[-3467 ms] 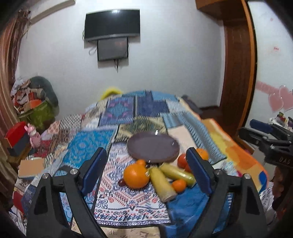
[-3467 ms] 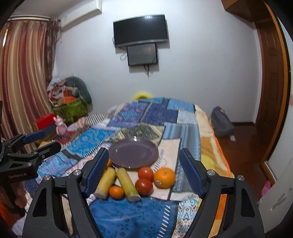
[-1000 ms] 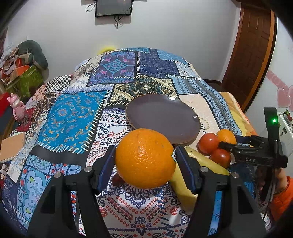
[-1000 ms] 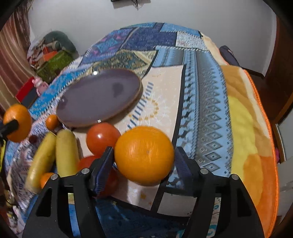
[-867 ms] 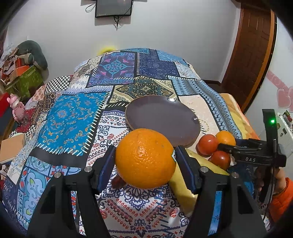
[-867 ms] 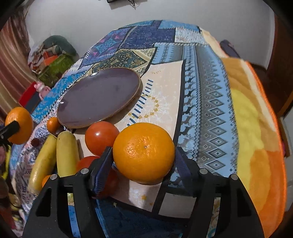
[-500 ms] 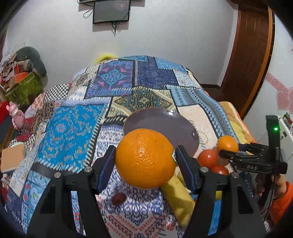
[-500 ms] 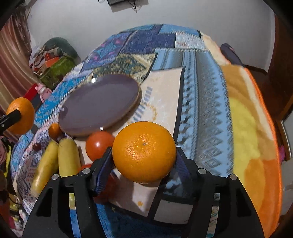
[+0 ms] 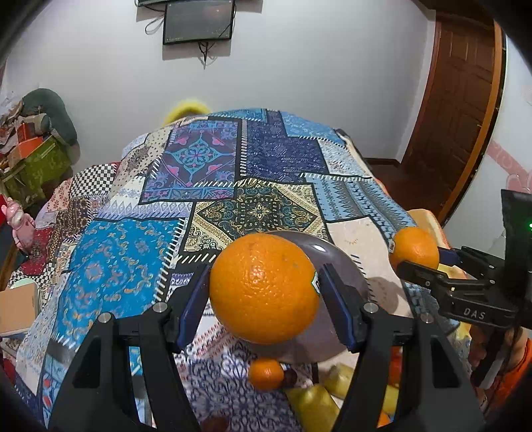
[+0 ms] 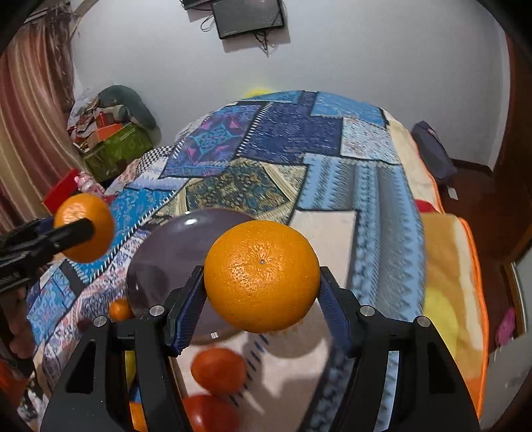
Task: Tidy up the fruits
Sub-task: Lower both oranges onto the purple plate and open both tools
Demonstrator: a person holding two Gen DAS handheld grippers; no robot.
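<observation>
My left gripper (image 9: 263, 294) is shut on a large orange (image 9: 262, 279) and holds it in the air over the near rim of the dark purple plate (image 9: 344, 262). My right gripper (image 10: 261, 284) is shut on a second orange (image 10: 262, 266), lifted beside the plate (image 10: 173, 246). Each gripper shows in the other's view, the left orange (image 10: 83, 227) at the left and the right orange (image 9: 415, 247) at the right. On the bedspread below lie a small orange (image 9: 265, 374), yellow fruits (image 9: 312, 403) and two tomatoes (image 10: 219, 369).
A patchwork bedspread (image 9: 199, 156) covers the bed, with an orange-edged blanket (image 10: 459, 266) along its right side. A wooden door (image 9: 459, 99) stands at the right. Boxes and clutter (image 10: 113, 133) pile up at the left wall. A screen (image 9: 198, 20) hangs on the far wall.
Both grippers have risen with their oranges and moved toward the plate. The right orange has left the bedspread, and the loose fruit has dropped lower in both views.
</observation>
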